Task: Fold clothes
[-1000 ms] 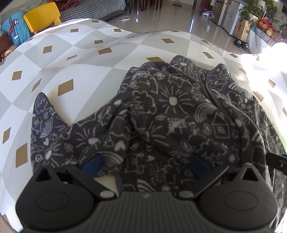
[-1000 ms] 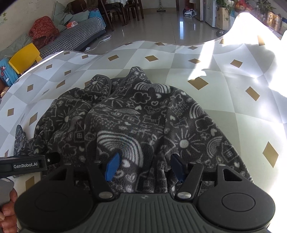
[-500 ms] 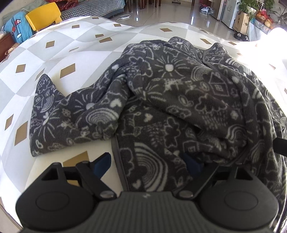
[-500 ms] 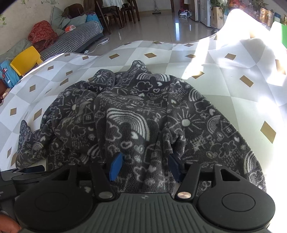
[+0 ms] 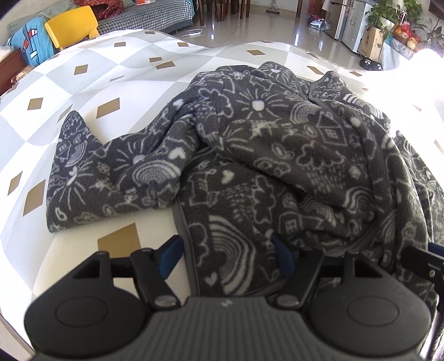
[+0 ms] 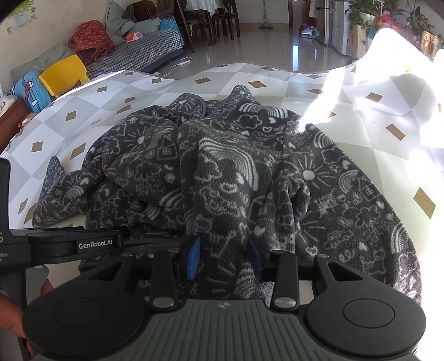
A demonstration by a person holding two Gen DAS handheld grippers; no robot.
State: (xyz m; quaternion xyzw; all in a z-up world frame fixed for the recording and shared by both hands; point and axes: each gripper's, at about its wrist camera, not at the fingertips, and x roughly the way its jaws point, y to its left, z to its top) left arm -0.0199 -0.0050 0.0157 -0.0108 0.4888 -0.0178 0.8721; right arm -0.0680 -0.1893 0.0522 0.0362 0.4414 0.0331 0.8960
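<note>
A dark grey fleece garment [image 5: 277,155] with white doodle print lies crumpled on the checked table cover [image 5: 116,83]; one sleeve stretches out to the left. It also fills the right wrist view [image 6: 249,172]. My left gripper [image 5: 226,257] is open, its blue pads either side of the garment's near hem. My right gripper [image 6: 224,257] is partly open, with a bunch of the fleece between its pads. The left gripper's body [image 6: 69,244] shows at the left of the right wrist view.
The table cover [image 6: 374,116] has grey and white checks with tan diamonds, brightly sunlit at the right. Beyond the far edge are a yellow chair [image 5: 72,25], a sofa [image 6: 133,52] and glossy floor.
Both grippers have drawn back toward the near edge, so more of the garment shows. The right gripper's pads have moved closer together on the fleece.
</note>
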